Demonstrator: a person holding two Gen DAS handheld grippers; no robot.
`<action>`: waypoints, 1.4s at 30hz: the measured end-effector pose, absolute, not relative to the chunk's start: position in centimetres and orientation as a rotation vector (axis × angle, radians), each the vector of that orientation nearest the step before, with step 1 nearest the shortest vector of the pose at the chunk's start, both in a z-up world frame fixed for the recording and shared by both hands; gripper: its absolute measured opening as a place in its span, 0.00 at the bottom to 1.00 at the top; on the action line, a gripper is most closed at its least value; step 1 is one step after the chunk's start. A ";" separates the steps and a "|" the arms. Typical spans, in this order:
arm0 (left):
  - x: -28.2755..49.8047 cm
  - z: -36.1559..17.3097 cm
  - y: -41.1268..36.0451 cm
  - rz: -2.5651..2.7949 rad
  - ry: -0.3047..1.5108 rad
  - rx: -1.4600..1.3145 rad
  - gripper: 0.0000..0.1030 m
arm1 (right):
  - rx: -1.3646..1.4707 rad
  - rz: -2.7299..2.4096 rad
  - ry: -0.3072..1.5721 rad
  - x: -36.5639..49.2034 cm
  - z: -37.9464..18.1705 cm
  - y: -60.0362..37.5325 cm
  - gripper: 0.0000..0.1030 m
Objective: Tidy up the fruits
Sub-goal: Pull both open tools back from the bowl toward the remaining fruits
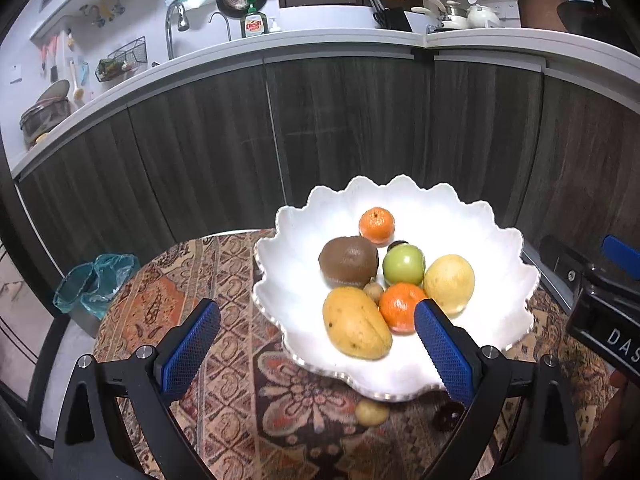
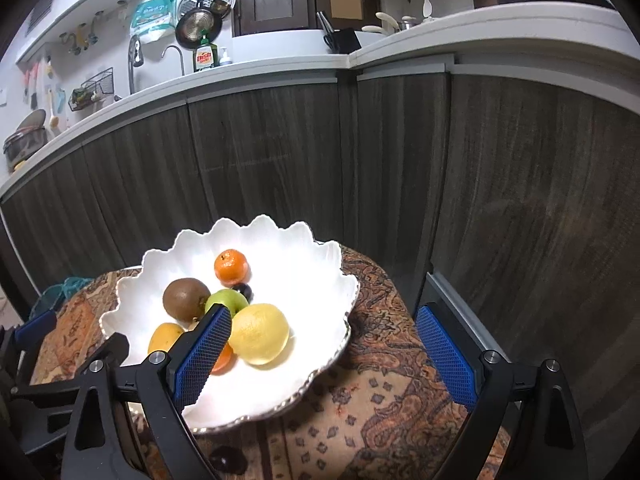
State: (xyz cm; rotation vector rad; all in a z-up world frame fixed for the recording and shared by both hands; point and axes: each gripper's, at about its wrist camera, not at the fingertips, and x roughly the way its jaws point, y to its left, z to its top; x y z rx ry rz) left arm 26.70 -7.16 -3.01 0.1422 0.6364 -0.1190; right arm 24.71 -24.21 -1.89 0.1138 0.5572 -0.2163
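A white scalloped bowl (image 1: 480, 344) stands on the patterned tablecloth and holds a mango (image 1: 354, 324), a kiwi (image 1: 349, 260), a green apple (image 1: 403, 264), a lemon (image 1: 449, 283), two oranges (image 1: 377, 225) and small fruits. A small yellow fruit (image 1: 371, 413) and a dark fruit (image 1: 448, 420) lie on the cloth in front of the bowl. My left gripper (image 1: 318, 330) is open and empty above the bowl's near edge. My right gripper (image 2: 324, 340) is open and empty at the bowl's (image 2: 304, 280) right side; the dark fruit (image 2: 228, 460) lies below it.
The round table (image 1: 180, 320) has a patterned cloth. A bin with a teal bag (image 1: 94, 284) stands at the left on the floor. Dark cabinet fronts (image 1: 340, 128) under a white counter rise behind the table. The right gripper (image 1: 608, 296) shows at the left wrist view's right edge.
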 end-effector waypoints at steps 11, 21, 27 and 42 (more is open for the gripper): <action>23.7 -2.8 -6.8 -0.120 0.619 0.156 0.96 | 0.094 -0.231 0.548 21.4 -1.6 -23.5 0.92; 22.3 -4.8 -6.9 -0.157 0.664 0.185 0.93 | 0.087 -0.231 0.587 19.3 -3.4 -23.3 0.92; 22.3 -6.5 -6.9 -0.176 0.713 0.181 0.89 | 0.077 -0.227 0.617 19.0 -4.7 -23.2 0.92; 24.1 -10.0 -7.4 -0.216 0.809 0.191 0.74 | 0.040 -0.240 0.698 20.1 -7.8 -22.7 0.92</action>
